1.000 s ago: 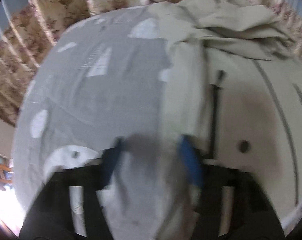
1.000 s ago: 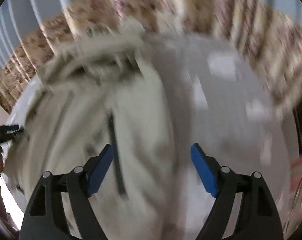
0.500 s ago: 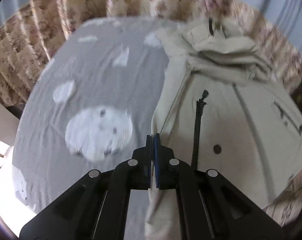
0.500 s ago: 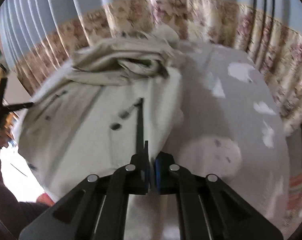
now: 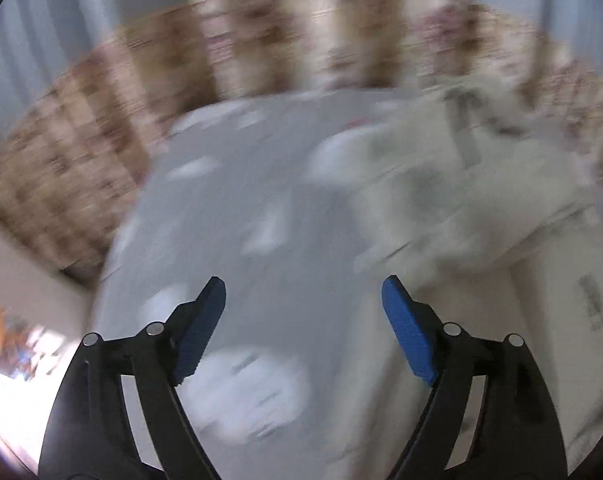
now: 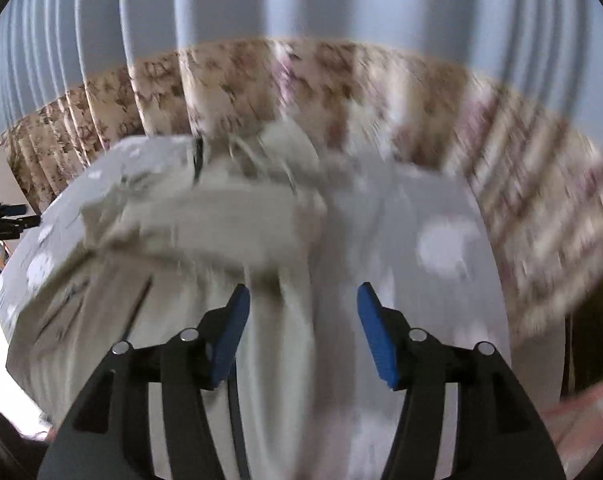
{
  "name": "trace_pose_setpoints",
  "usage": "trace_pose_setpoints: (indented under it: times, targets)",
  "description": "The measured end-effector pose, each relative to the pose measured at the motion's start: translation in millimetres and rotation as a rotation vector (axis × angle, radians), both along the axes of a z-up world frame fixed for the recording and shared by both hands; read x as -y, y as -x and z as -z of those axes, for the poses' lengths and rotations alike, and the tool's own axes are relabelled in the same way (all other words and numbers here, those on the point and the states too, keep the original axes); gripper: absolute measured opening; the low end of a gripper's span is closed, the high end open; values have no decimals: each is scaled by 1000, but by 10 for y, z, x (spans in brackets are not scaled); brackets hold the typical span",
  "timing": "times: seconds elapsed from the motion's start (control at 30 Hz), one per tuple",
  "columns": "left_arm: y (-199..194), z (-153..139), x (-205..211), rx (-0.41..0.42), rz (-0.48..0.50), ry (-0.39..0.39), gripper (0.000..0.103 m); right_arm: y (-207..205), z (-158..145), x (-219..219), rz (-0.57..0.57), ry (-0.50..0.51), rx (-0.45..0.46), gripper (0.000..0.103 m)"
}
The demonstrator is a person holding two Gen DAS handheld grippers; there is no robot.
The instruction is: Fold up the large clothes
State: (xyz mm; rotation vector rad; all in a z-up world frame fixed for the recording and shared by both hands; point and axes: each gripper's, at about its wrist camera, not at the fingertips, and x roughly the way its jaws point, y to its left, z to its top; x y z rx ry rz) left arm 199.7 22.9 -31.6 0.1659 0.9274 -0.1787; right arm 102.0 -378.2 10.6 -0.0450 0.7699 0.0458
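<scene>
Motion blur smears both views: in the left wrist view the cream coat at two o'clock is a streaked heap whose folds cannot be told apart, and the white patches on the grey bed sheet have no readable shape. The coat runs off the frame at three o'clock. In the right wrist view the floral curtain at two o'clock dissolves into streaks, and the coat's lower part is hidden behind the right claw at six o'clock.

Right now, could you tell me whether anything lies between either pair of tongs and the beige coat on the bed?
Nothing visible does. The left tongs and right tongs are opening, empty, above the beige coat.
</scene>
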Motion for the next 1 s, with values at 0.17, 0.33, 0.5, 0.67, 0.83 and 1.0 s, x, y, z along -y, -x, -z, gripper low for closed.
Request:
trace_pose_setpoints:
  times: [0.17,0.33,0.5,0.67,0.83,1.0]
  targets:
    - [-748,302,845,-116,80,-5,81,-646,207,-354,-59,7,-37,56]
    - [-940,704,1146,-153,92,-59,34,-832,465,-709,-173,-41,-108,56]
    - [-583,644,654,-40,17,-116,32,-781,882,-866,-203,59,-229,55]
    - [-615,857,437,-92,-3,-83,35,-824,1230,-729,-186,24,-289,54]
    - [-905,977,598,-56,-2,-145,44,-1072,1246,-668,-180,37,-316,54]
    - [-729,570,460,-87,48,-136,79,-885,508,-216,-133,-98,-211,55]
